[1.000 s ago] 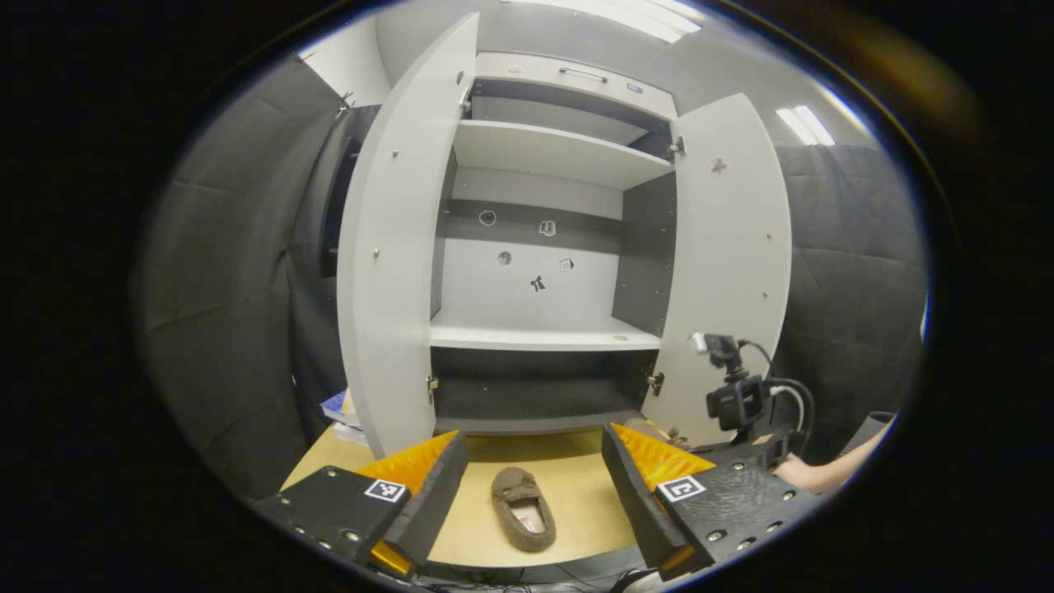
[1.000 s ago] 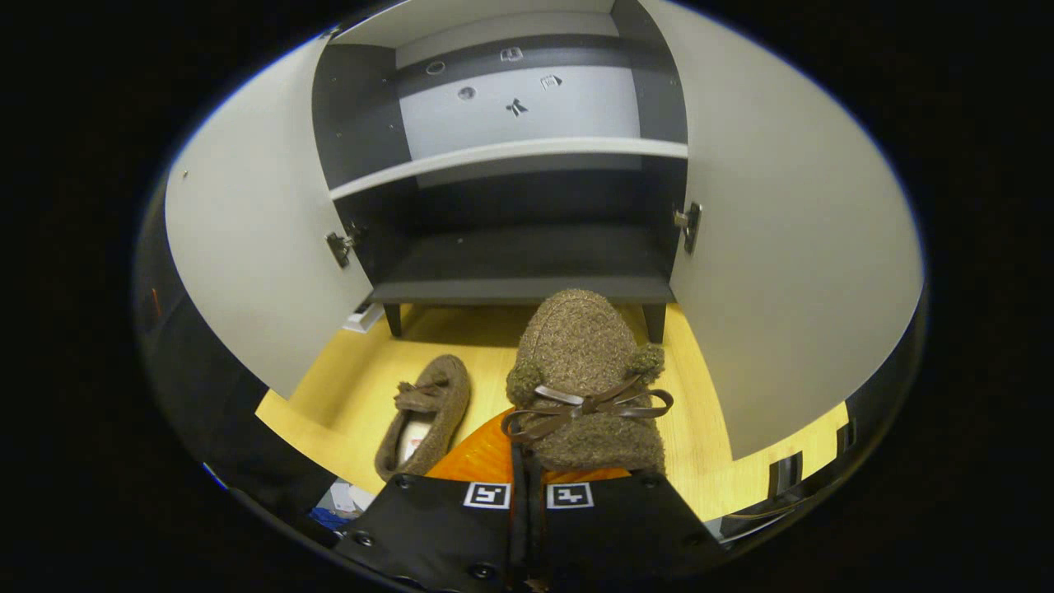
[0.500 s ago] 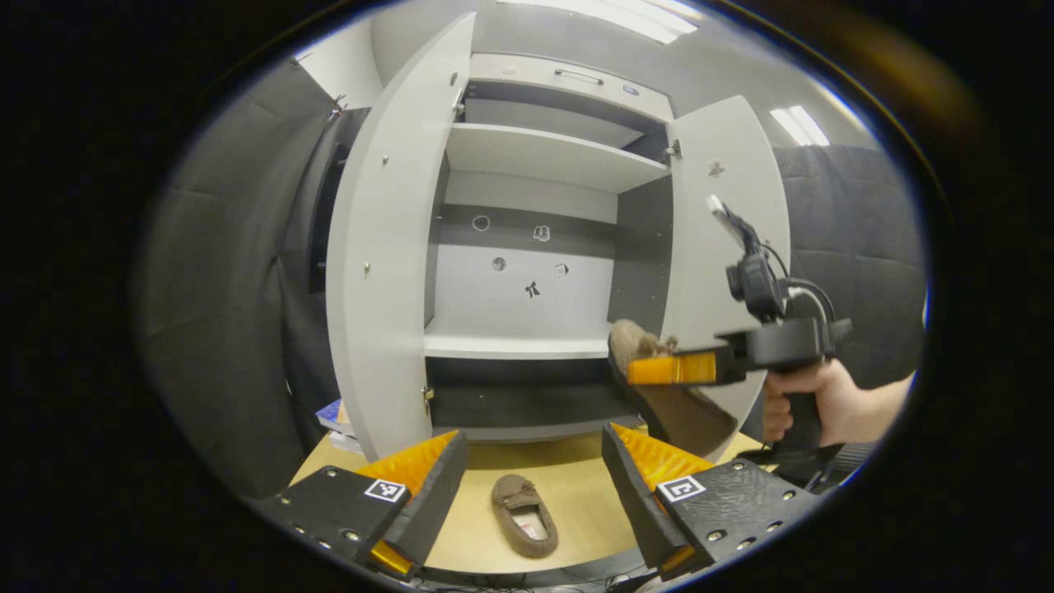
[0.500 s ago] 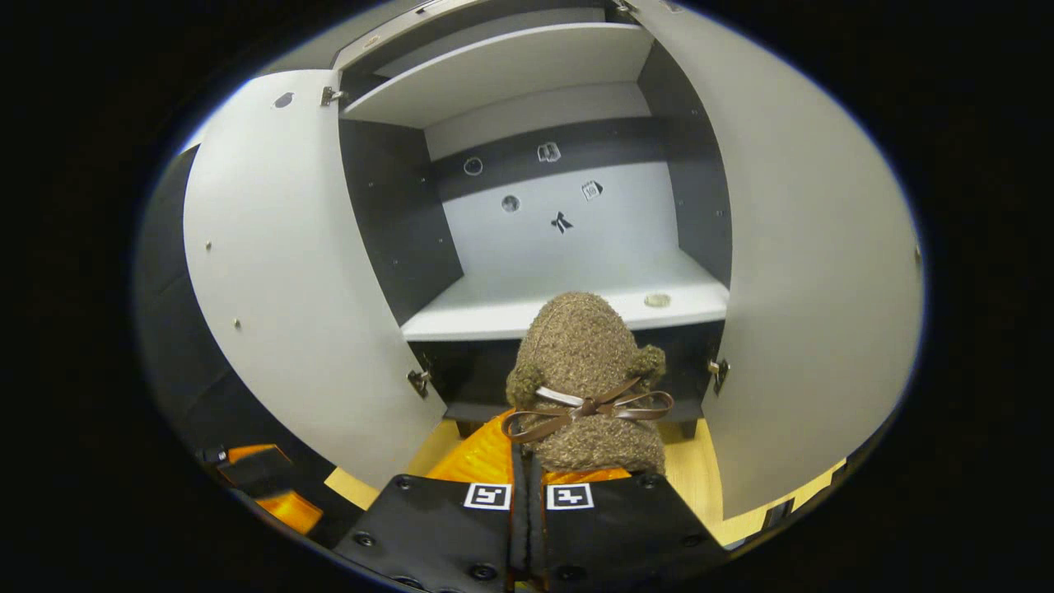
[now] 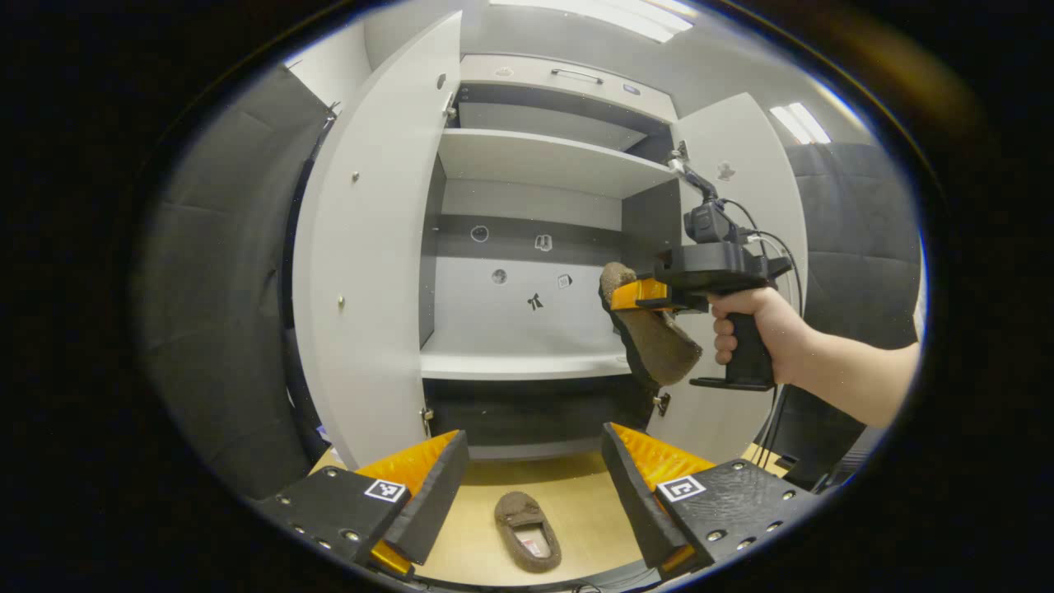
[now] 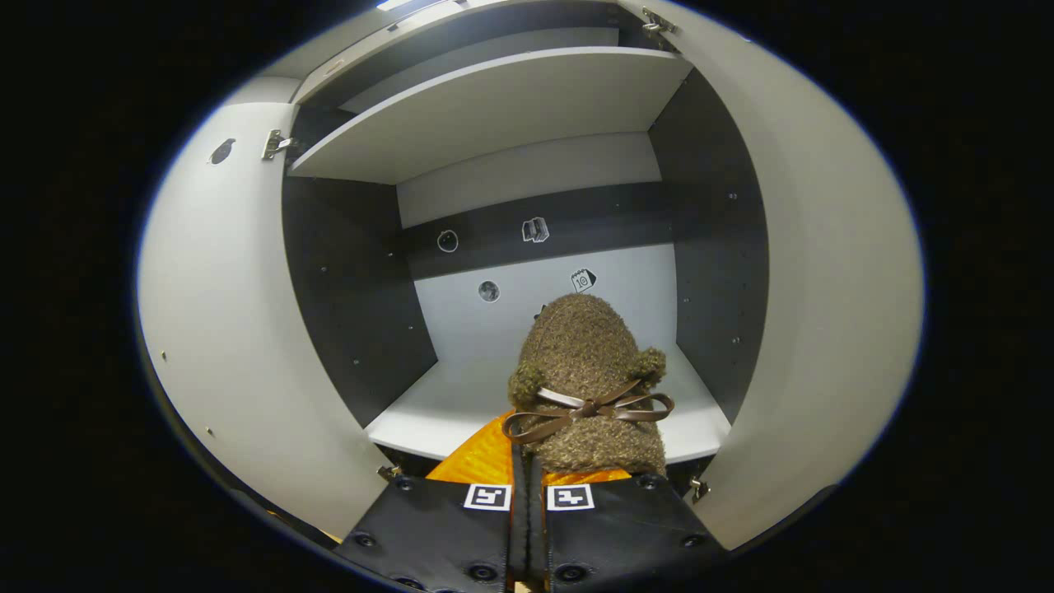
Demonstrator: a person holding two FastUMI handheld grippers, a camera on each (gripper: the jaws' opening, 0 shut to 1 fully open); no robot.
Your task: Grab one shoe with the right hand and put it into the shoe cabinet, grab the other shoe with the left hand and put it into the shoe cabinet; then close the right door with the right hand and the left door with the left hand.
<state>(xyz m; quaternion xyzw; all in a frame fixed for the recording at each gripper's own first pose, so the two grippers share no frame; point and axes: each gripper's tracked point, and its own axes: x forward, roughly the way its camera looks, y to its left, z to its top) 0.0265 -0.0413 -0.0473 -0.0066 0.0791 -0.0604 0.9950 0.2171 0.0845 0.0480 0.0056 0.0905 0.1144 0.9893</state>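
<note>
we hold the right gripper (image 6: pixel 527 473) clamped on one slipper (image 6: pixel 586 379), toe toward the cabinet's middle shelf (image 6: pixel 461 403) for placing; the left gripper (image 5: pixel 527 478) waits spread above the other slipper (image 5: pixel 527 531) on the table (image 5: pixel 593 506).

Bright light is coming from the long ceiling lamps (image 5: pixel 634 10) at the top of the left gripper view, and they are glowing so white that their shapes are washing out. The pale cabinet doors (image 5: pixel 362 247) are looking bright, while the lowest shelf space (image 5: pixel 527 408) is sitting in dark shadow. Straight edges are bending into curves near the rim of both views. In the right gripper view the fuzzy shoe (image 6: pixel 586 375) is looking sharp, and the picture is getting darker toward its edges.
</note>
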